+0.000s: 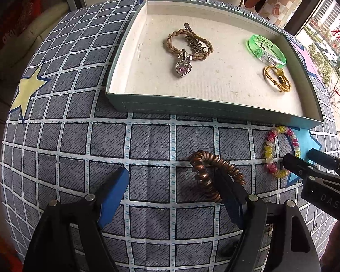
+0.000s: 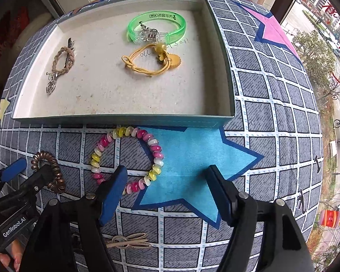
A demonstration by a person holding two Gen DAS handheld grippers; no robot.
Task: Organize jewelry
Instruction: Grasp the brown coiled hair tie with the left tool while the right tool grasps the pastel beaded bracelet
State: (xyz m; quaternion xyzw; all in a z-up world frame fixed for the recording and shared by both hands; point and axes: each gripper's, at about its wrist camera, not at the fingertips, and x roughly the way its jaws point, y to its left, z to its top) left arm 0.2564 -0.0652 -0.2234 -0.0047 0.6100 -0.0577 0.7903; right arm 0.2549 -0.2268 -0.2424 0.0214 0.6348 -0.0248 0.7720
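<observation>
A shallow box (image 1: 192,108) (image 2: 124,119) on the checked cloth holds a braided tan band with a heart pendant (image 1: 189,45) (image 2: 62,62), a green bangle (image 1: 266,48) (image 2: 156,26) and a yellow cord tie (image 1: 277,78) (image 2: 150,62). In front of the box lie a brown coil hair tie (image 1: 212,172) (image 2: 49,172) and a pink-yellow bead bracelet (image 1: 281,151) (image 2: 127,158). My left gripper (image 1: 172,188) is open, its right finger over the coil tie. My right gripper (image 2: 167,185) (image 1: 299,156) is open, its left finger over the bracelet's near edge.
A thin beige hair tie (image 2: 129,241) lies on the cloth close under my right gripper. The cloth has a blue star (image 2: 192,165), a pink star (image 2: 272,29) and a yellow star (image 1: 28,90). A window runs along the right side.
</observation>
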